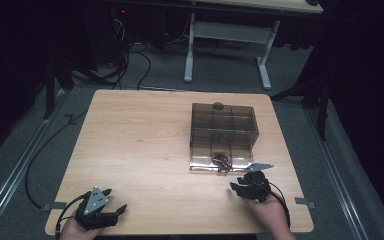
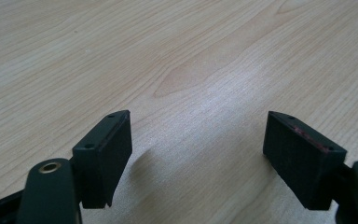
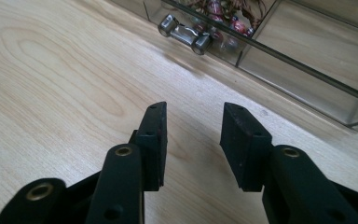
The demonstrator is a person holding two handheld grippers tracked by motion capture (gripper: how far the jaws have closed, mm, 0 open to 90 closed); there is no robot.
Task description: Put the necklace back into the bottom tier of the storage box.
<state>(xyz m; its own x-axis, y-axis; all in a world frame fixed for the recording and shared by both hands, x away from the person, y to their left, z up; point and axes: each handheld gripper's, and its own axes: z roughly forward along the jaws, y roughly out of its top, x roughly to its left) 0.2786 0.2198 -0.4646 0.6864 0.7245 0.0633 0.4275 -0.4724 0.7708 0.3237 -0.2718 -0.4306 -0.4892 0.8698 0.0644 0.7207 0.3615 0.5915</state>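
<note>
Light wood table (image 1: pixel 145 145), pretty bare tbh. A smoky see-through compartment box (image 1: pixel 223 131) sits toward the far right, one near drawer pulled out with some reddish bits (image 1: pixel 222 161) inside.

One clear box (image 1: pixel 223 131), one metal handle (image 3: pixel 185 34), two claws.

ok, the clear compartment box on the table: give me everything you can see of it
The box is smoky see-through plastic, rectangular, with inner walls splitting it into a grid of compartments. It sits flat on the wooden table, right of centre. A dark round knob shows at its far edge. A metal handle is fixed on its near front wall. A near compartment holds a tangle of reddish-brown small items, too small to identify. The right tongs hover just in front, open, touching nothing.
</note>
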